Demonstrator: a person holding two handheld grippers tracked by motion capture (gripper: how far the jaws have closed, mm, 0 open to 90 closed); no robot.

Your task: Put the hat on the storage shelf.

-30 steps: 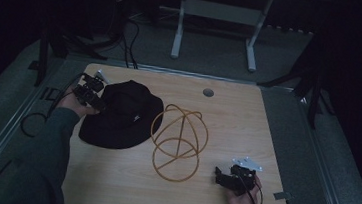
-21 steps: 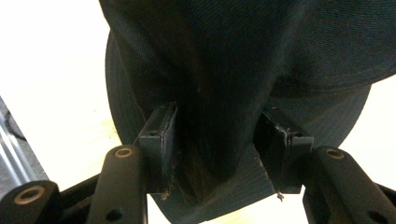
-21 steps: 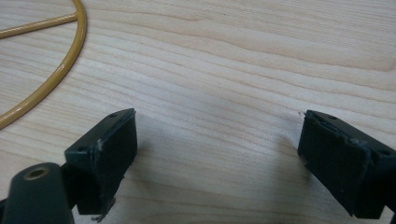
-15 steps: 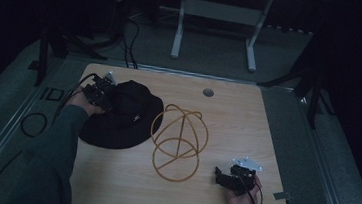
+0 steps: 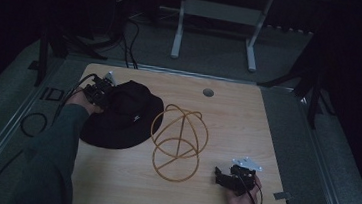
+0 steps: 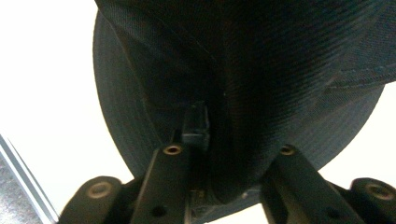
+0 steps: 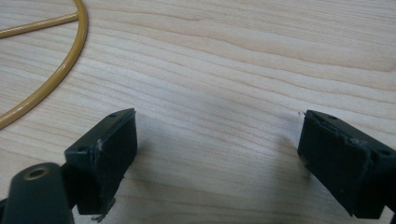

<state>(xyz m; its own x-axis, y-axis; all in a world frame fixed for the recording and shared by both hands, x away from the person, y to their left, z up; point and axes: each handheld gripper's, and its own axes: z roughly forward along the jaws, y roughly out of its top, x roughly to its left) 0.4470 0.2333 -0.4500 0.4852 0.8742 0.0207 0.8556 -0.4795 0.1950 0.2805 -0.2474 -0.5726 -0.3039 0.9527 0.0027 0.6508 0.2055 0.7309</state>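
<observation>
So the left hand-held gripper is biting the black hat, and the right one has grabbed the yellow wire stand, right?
Not quite. The right hand-held gripper holds nothing: the right gripper view shows its jaws wide apart over bare table, the yellow wire stand off to one side. The left hand-held gripper does bite the black hat.

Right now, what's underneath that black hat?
The black bucket hat lies on the wooden table. Its brim hides whatever is beneath; the left tongs grip a fold of its fabric.

Inventory on the counter (image 5: 125, 187): one black hat (image 5: 122, 116), one yellow wire frame (image 5: 177, 142) built of rings, and one small round grey fitting (image 5: 208, 92) set in the far part of the surface. Two handheld grippers are present, the left gripper (image 5: 100, 90) and the right gripper (image 5: 229, 177), each with two black jaws. On the floor beyond stands one white stand (image 5: 217, 15).
</observation>
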